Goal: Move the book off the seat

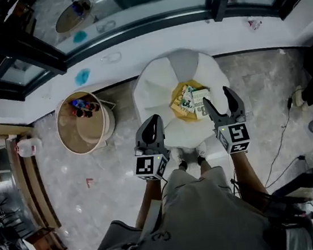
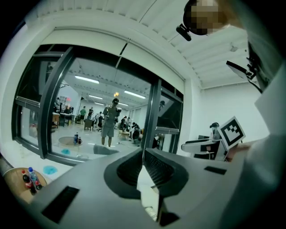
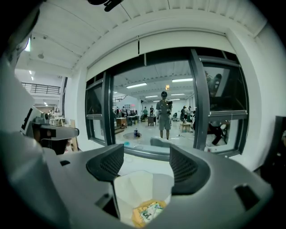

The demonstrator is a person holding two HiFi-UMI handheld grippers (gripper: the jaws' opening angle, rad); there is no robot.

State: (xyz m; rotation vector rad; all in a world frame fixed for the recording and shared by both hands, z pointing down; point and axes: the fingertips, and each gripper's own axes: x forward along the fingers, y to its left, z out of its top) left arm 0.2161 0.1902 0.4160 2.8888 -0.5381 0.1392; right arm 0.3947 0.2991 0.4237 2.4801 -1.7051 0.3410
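Note:
A book (image 1: pixel 190 102) with a yellow and green-white cover lies on the seat of a white armchair (image 1: pixel 151 88) in the head view. My right gripper (image 1: pixel 222 102) hangs just right of the book with its jaws spread and nothing between them. In the right gripper view the book (image 3: pixel 148 213) shows low down between the open jaws (image 3: pixel 145 166), with the white chair (image 3: pixel 134 188) behind it. My left gripper (image 1: pixel 152 125) is shut and empty, over the chair's front edge to the left of the book. In the left gripper view its jaws (image 2: pixel 143 166) meet.
A round wooden side table (image 1: pixel 85 125) with small bottles (image 1: pixel 84 107) stands left of the chair. A glass wall with dark frames (image 1: pixel 131 16) runs behind it. A white jug (image 1: pixel 28 147) sits on the marble floor at left. Cables (image 1: pixel 286 133) and dark gear lie at right.

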